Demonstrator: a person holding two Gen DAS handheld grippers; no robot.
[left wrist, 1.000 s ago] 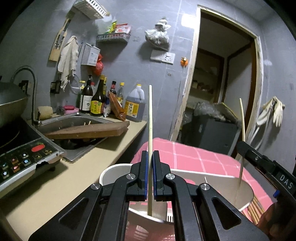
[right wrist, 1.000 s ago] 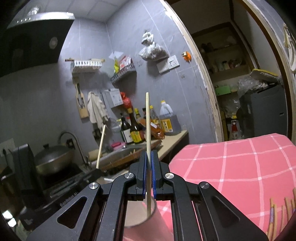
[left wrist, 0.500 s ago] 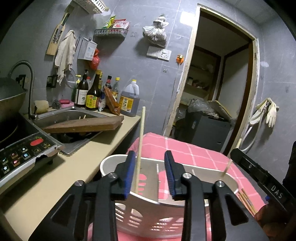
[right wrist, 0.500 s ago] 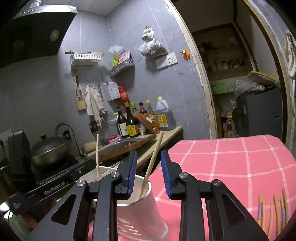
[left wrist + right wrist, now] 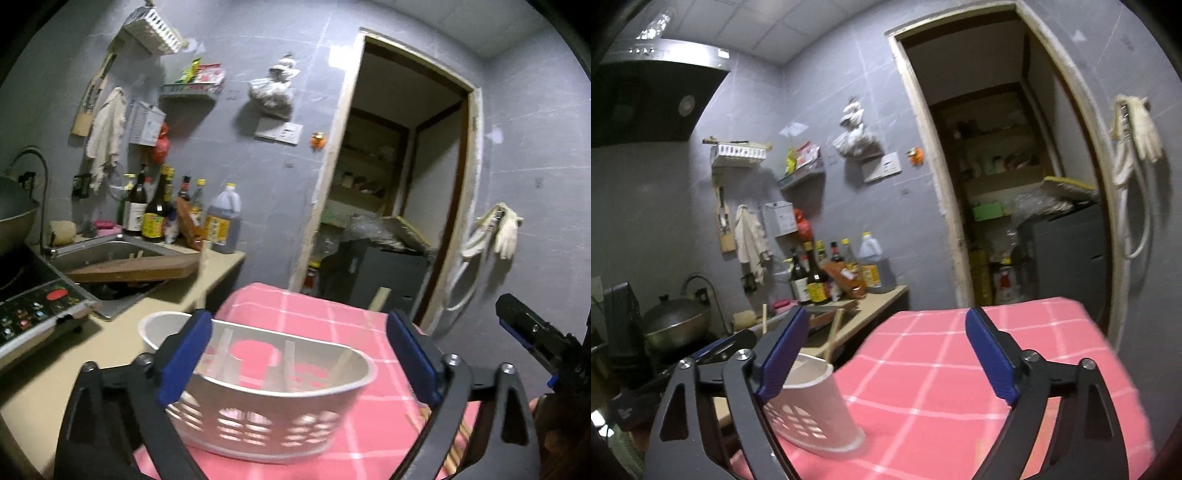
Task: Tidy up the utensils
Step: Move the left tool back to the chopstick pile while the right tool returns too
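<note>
A white perforated utensil caddy (image 5: 258,398) stands on the pink checked tablecloth (image 5: 332,314). Two wooden chopsticks lean inside it, one at its left end (image 5: 202,269) and one at its right end (image 5: 378,299). My left gripper (image 5: 299,358) hangs just in front of the caddy, its jaws opening wide with no chopstick between the pads. In the right wrist view the caddy (image 5: 812,402) sits lower left with both chopsticks (image 5: 834,334) sticking up. My right gripper (image 5: 886,358) is also opening and holds nothing.
Several loose chopsticks (image 5: 456,439) lie on the cloth at lower right. To the left are a counter with a sink and wooden board (image 5: 136,269), an induction cooker (image 5: 33,306), bottles (image 5: 177,218) and a wok (image 5: 676,325). A doorway with a black cabinet (image 5: 388,273) is behind.
Both grippers went from shut on upright chopsticks to wide open. The chopsticks dropped into the caddy and now lean there. Both grippers drew back and up from the caddy.
</note>
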